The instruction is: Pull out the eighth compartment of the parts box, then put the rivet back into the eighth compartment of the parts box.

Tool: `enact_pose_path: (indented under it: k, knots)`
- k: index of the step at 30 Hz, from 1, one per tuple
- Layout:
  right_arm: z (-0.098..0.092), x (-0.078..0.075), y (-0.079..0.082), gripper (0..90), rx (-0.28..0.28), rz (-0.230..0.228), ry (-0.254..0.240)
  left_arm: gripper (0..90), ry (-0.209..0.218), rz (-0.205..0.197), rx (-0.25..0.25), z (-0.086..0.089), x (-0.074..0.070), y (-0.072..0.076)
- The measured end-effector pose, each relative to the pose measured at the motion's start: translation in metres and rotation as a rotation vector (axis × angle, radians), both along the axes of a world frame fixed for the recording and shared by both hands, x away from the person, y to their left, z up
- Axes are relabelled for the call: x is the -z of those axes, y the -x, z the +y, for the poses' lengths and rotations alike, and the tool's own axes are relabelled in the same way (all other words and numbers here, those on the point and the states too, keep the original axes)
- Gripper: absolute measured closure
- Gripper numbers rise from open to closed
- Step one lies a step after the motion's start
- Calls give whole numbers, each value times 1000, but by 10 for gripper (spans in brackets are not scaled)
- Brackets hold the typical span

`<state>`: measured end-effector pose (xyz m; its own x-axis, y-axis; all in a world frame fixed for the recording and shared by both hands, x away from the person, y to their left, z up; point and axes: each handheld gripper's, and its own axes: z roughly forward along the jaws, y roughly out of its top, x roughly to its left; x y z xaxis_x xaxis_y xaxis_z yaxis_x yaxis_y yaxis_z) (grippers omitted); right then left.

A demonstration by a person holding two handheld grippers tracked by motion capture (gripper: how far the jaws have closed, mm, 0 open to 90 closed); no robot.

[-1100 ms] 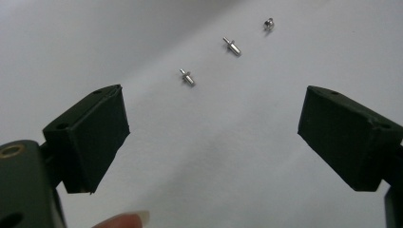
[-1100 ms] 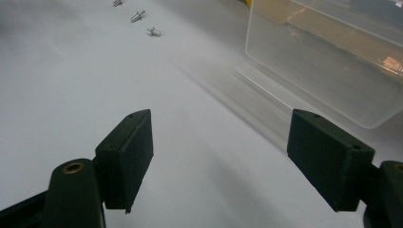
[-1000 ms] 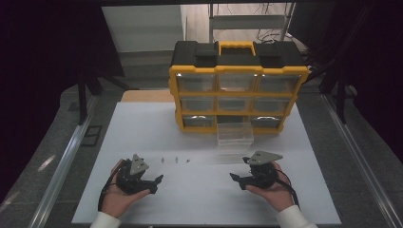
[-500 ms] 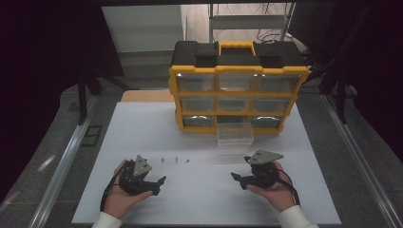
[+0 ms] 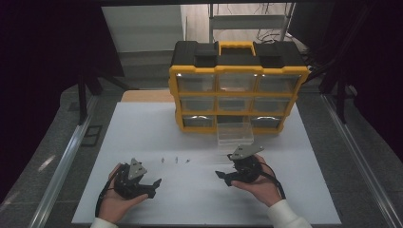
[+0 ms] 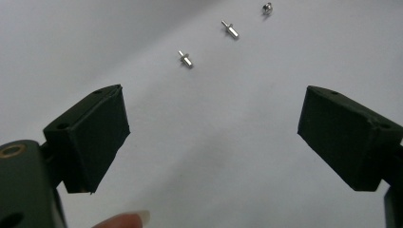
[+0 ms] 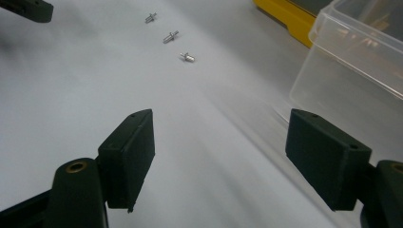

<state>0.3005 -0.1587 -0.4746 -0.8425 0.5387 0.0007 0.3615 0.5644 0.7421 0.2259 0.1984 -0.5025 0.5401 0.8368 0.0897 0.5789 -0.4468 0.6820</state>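
Left gripper view: left gripper [image 6: 214,137] wide open, empty

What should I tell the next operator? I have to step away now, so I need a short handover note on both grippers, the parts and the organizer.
Left gripper: open, empty, low over the white table, aimed toward the pins.
Right gripper: open, empty, just in front of the clear drawer.
Parts: three small metal pins lie in a row on the table between the grippers, untouched.
Yellow and black organizer: at the back; its bottom-middle drawer is pulled out.
Done: drawer open. Left, probably: pick up each pin and drop it in the drawer, then close it.
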Motion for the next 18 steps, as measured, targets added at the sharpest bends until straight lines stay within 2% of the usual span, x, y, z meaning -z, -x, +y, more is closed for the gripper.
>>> enact_pose_path:
  k: [9, 18]
  knots:
    - [12, 0, -9, 263, -3, 25, 13, 102, 14, -7, -20, 5, -2, 5]
    - [26, 2, -14, 264, -24, 30, 34, 102, 20, -9, -29, 7, -2, 3]
